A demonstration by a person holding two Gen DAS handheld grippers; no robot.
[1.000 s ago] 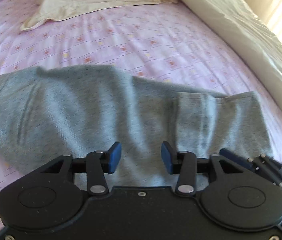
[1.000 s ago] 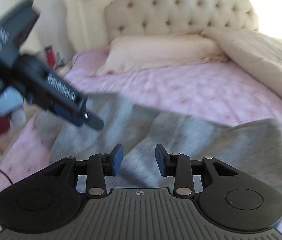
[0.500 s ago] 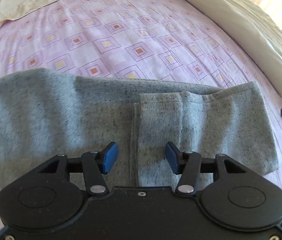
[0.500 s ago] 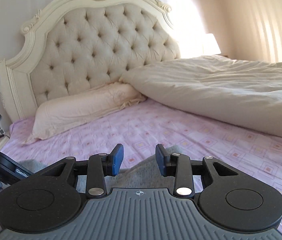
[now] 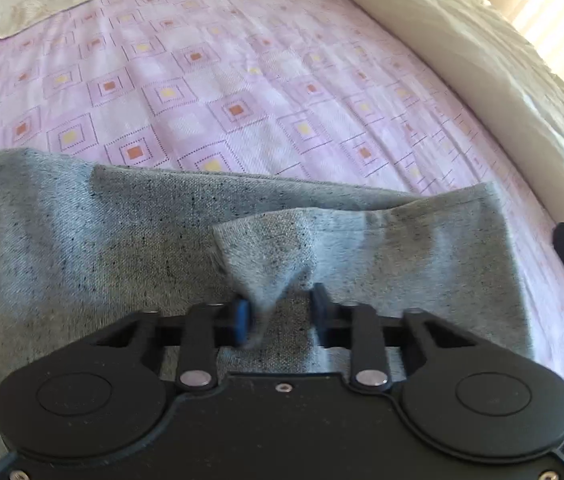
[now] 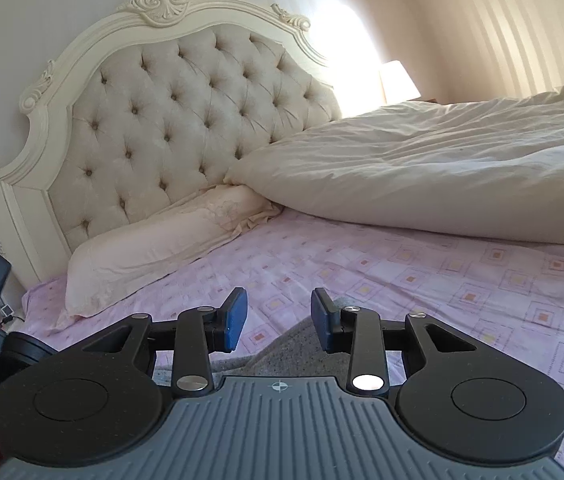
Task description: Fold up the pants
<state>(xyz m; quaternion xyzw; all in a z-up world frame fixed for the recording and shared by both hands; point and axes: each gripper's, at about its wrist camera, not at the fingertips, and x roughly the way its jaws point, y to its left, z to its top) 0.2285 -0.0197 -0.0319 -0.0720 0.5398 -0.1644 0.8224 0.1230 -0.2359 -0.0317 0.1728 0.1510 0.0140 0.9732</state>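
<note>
From the left wrist, the grey pants (image 5: 122,248) lie flat on the pink sheet (image 5: 222,92), long axis running left to right across the view, with one end at the right near the duvet (image 5: 462,52). The left gripper (image 5: 280,316) is right on them, low over the cloth. A loose flap of the upper layer bunches up between its pads; the jaws look only partly closed, with a gap showing beside the fold, so I'd call it a pinch just forming rather than a firm hold. A dark piece of the other tool shows at the right edge.

From the right wrist, the right gripper (image 6: 280,320) stands open and empty, tipped up toward the headboard (image 6: 170,120) and pillow (image 6: 162,244). Only a grey corner of the pants (image 6: 282,352) shows below and just behind its pads.

To my eye, the left hand is the nearer one, and the fold should go along that left-right axis; the right must drop down to reach the cloth.
</note>
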